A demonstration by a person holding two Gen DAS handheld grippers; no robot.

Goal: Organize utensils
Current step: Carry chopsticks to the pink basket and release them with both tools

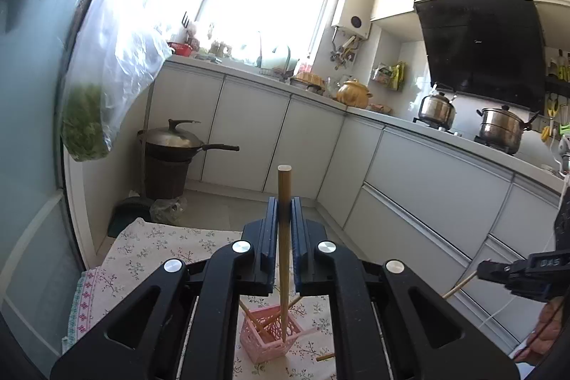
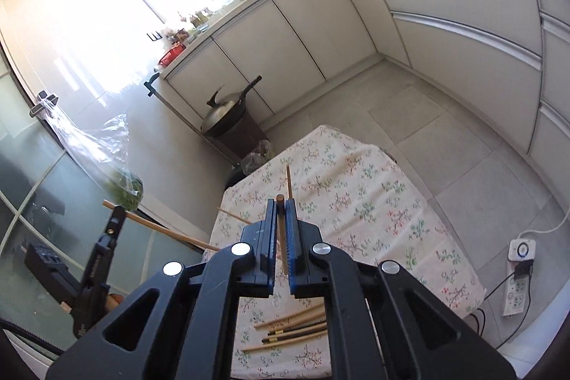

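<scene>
While both grippers sit above the table (image 2: 356,187), each is clamped on one chopstick.

Left gripper (image 1: 284,212): jaws pinched on a chopstick (image 1: 284,255) that stands near upright, blunt end above the jaw tips, thin end down inside the pink basket (image 1: 269,335). The basket sits on the floral cloth and has other sticks (image 1: 256,321) leaning in it, their ends poking out over its rim. One more stick end (image 1: 325,356) lies on the cloth just right of the basket.

Right gripper (image 2: 280,219): jaws closed on a second chopstick (image 2: 282,248), which runs along the jaw line, dark blunt end just past the tips. It is clear of the cloth. In the left wrist view this gripper (image 1: 513,271) shows at the right edge with its stick angled down-left, and a hand (image 1: 547,332) below it.

In the right wrist view the left gripper (image 2: 115,219) shows at the left, off the table's left edge, its stick crossing toward the table.

Loose chopsticks (image 2: 292,330) lie in a rough bundle near the table's near edge, under the right gripper. One stick (image 2: 289,182) shows beyond the jaw tips, mid-table, and another (image 2: 233,215) shows near the left edge; I cannot tell if either lies flat.

Far end of the table: a wok (image 2: 228,116) on a dark bin. Power strip (image 2: 518,287) on the floor, right of the table.
</scene>
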